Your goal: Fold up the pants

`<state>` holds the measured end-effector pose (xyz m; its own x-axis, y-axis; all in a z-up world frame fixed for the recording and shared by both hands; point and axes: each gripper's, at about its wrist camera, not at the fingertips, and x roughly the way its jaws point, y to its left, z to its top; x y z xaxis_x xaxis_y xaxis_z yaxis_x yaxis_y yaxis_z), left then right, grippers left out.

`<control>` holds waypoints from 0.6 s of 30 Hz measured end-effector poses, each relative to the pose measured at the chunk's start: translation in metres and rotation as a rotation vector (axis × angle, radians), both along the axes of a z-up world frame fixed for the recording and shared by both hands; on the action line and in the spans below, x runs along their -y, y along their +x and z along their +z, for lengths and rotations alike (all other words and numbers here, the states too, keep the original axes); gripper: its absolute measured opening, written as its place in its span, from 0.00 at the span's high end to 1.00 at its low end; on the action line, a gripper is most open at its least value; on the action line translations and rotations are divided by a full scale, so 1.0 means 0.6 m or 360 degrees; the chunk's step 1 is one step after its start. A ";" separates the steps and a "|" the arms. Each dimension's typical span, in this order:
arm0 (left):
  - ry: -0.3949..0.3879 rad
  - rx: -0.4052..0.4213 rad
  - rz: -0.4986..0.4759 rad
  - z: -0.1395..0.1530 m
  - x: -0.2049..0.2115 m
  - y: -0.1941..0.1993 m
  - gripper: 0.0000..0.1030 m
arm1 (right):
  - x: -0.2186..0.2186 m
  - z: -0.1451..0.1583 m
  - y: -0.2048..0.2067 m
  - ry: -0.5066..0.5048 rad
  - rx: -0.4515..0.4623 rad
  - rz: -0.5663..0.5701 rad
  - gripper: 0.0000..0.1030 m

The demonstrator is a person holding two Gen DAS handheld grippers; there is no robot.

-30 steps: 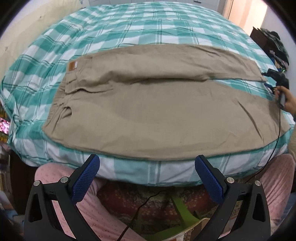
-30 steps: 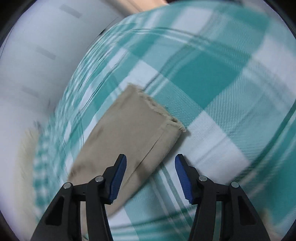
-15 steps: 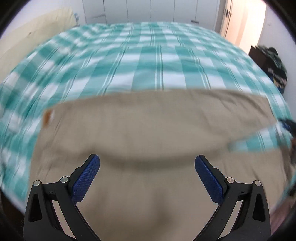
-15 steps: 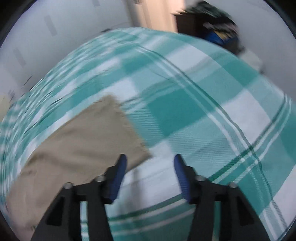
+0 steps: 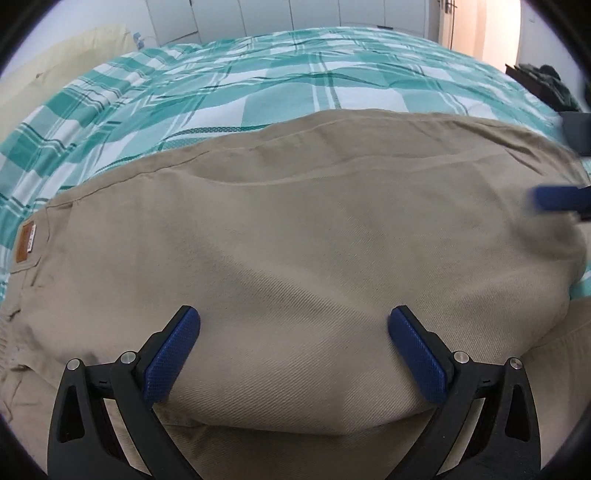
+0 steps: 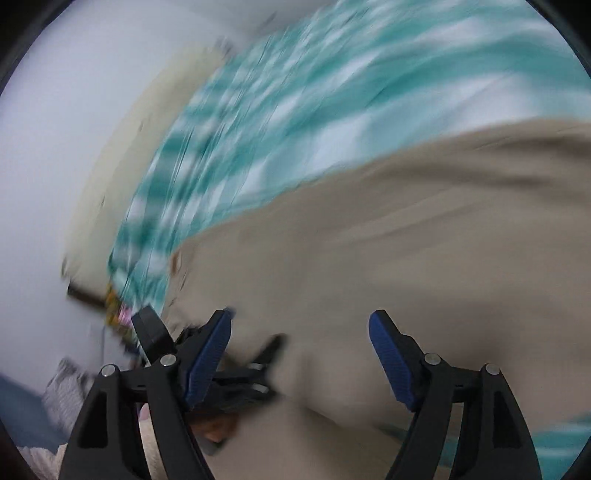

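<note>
Beige pants (image 5: 295,229) lie flat on a bed with a green and white checked cover (image 5: 295,85). A brown label (image 5: 26,243) marks the waistband at the left. My left gripper (image 5: 293,350) is open and empty, low over the near part of the pants. My right gripper (image 6: 299,358) is open and empty over the pants (image 6: 406,240); its view is blurred by motion. One blue finger of it shows at the right edge of the left wrist view (image 5: 554,197). The left gripper appears blurred in the right wrist view (image 6: 236,373).
White wardrobe doors (image 5: 295,14) stand behind the bed. A cream headboard or pillow (image 5: 74,48) is at the far left. Dark clothes lie on a low piece of furniture (image 5: 546,85) at the far right.
My left gripper has moved forward and down over the pants, from the bed's near edge. My right gripper has swung from the leg hem towards the middle of the pants. Both stay open.
</note>
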<state>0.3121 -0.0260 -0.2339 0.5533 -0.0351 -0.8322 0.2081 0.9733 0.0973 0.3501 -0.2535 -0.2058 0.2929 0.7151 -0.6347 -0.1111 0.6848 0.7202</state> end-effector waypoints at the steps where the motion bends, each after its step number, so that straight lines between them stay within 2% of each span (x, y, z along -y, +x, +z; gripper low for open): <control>1: -0.0003 0.0005 0.0000 0.000 -0.002 0.001 0.01 | -0.025 -0.012 0.012 0.0000 -0.0015 0.0046 0.26; 2: -0.0006 0.0008 0.0000 -0.001 -0.002 0.002 0.01 | -0.035 -0.024 0.026 -0.0026 -0.0014 0.0079 0.26; 4: -0.0014 0.0012 0.0001 -0.003 -0.002 0.002 0.01 | 0.003 -0.043 0.064 -0.0153 0.0019 0.0050 0.26; 5: -0.0016 0.0012 0.0002 -0.006 0.004 0.005 0.01 | 0.054 -0.051 0.081 -0.0202 0.0033 -0.0022 0.28; 7: -0.0024 0.0018 0.0003 -0.007 0.004 0.005 0.01 | 0.195 -0.051 0.103 -0.0202 0.0037 -0.0279 0.35; 10: -0.0028 0.0025 0.0003 -0.009 0.004 0.006 0.01 | 0.403 -0.037 0.107 -0.0362 0.0019 -0.0713 0.36; 12: -0.0027 0.0023 0.0004 -0.009 0.004 0.007 0.01 | 0.558 -0.035 0.066 -0.0604 -0.0106 -0.1092 0.35; 13: -0.0028 0.0024 0.0005 -0.009 0.003 0.006 0.01 | 0.597 -0.030 0.048 -0.0691 -0.0147 -0.1211 0.29; 14: -0.0029 0.0025 0.0005 -0.009 0.003 0.006 0.01 | 0.646 -0.021 0.012 -0.0849 -0.0212 -0.1367 0.24; 15: -0.0032 0.0023 0.0006 -0.009 0.003 0.007 0.01 | 0.670 -0.013 -0.013 -0.0950 -0.0243 -0.1441 0.20; 16: -0.0033 0.0019 0.0008 -0.009 0.003 0.007 0.01 | 0.682 -0.004 -0.041 -0.0998 -0.0238 -0.1459 0.20; 18: -0.0007 -0.0002 0.0015 -0.004 0.005 0.010 0.01 | 0.659 0.017 -0.092 -0.0956 -0.0166 -0.1325 0.20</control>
<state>0.3180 -0.0292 -0.2360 0.5526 -0.0336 -0.8328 0.1987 0.9757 0.0925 0.2946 -0.6486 -0.1956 0.4731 -0.1327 -0.8710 0.6063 0.7663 0.2125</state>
